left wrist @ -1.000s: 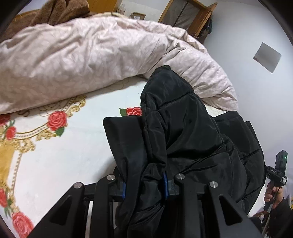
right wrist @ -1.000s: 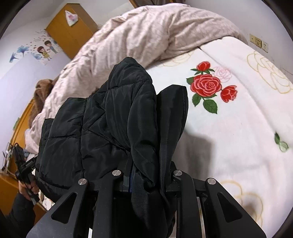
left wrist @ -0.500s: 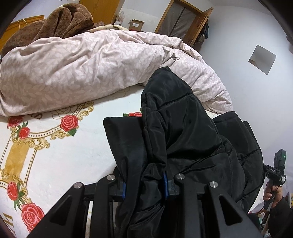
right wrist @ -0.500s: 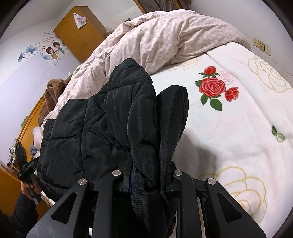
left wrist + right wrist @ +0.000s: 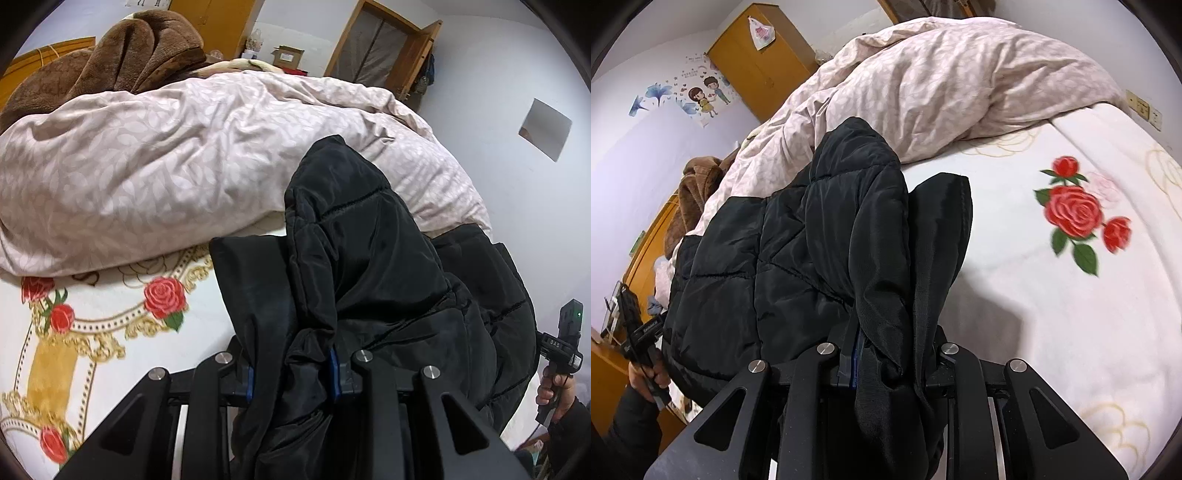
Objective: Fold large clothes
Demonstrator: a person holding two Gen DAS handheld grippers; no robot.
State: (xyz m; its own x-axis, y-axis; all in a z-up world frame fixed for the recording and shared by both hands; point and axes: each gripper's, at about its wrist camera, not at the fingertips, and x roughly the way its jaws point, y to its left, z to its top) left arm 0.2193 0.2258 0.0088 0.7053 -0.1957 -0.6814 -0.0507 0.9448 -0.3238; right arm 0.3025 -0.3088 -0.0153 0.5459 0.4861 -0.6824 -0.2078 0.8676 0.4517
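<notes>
A black quilted puffer jacket hangs between my two grippers above the bed; it also shows in the right wrist view. My left gripper is shut on a bunched edge of the jacket, and fabric covers its fingertips. My right gripper is shut on another bunched edge of the same jacket. The right gripper's handle and the hand on it show at the left wrist view's right edge; the left gripper's handle shows at the right wrist view's left edge.
A white bed sheet with red roses lies below the jacket. A crumpled pink duvet fills the far side of the bed, with a brown blanket behind it. Wooden wardrobe and door stand beyond.
Both grippers have risen and tilted, still gripping the jacket. More of the duvet, the brown blanket and the room behind now shows; the jacket's hold looks unchanged.
</notes>
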